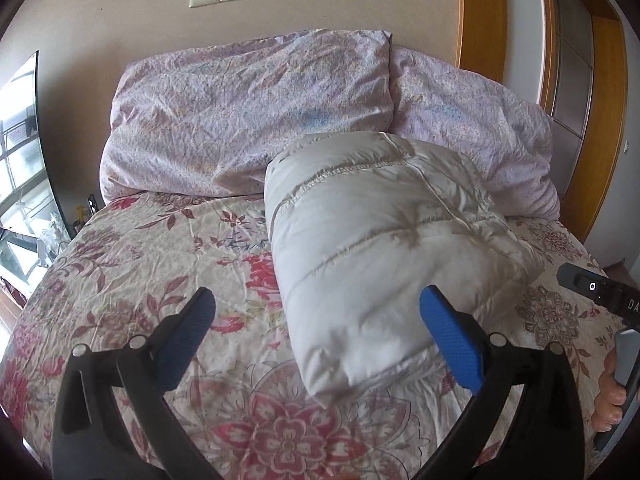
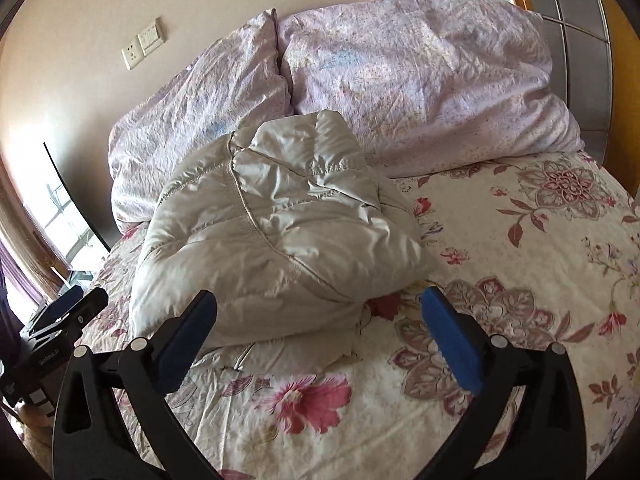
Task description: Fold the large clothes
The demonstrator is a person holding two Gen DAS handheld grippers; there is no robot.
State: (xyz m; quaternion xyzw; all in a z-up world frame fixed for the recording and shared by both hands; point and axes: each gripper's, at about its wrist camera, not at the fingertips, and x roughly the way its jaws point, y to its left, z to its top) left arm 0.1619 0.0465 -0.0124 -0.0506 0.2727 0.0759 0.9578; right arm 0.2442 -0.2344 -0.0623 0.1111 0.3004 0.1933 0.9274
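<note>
Two grippers, both spread wide with nothing between the pads: left gripper (image 1: 316, 312), right gripper (image 2: 320, 312). Folded white padded jacket (image 2: 272, 248) lies bundled on the floral bedspread (image 2: 500, 240), its far end against the lilac pillows (image 1: 240, 120); neither gripper touches it

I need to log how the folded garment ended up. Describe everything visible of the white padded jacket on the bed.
The white quilted puffer jacket lies folded into a thick, puffy bundle on the floral bedsheet. Its fabric looks smooth and slightly shiny, with stitched seams across padded panels. The far end rests against the pale purple pillows. The right wrist view shows a rumpled side with loose folds. Both tongs, left and right, stand open and clear of it.
</note>
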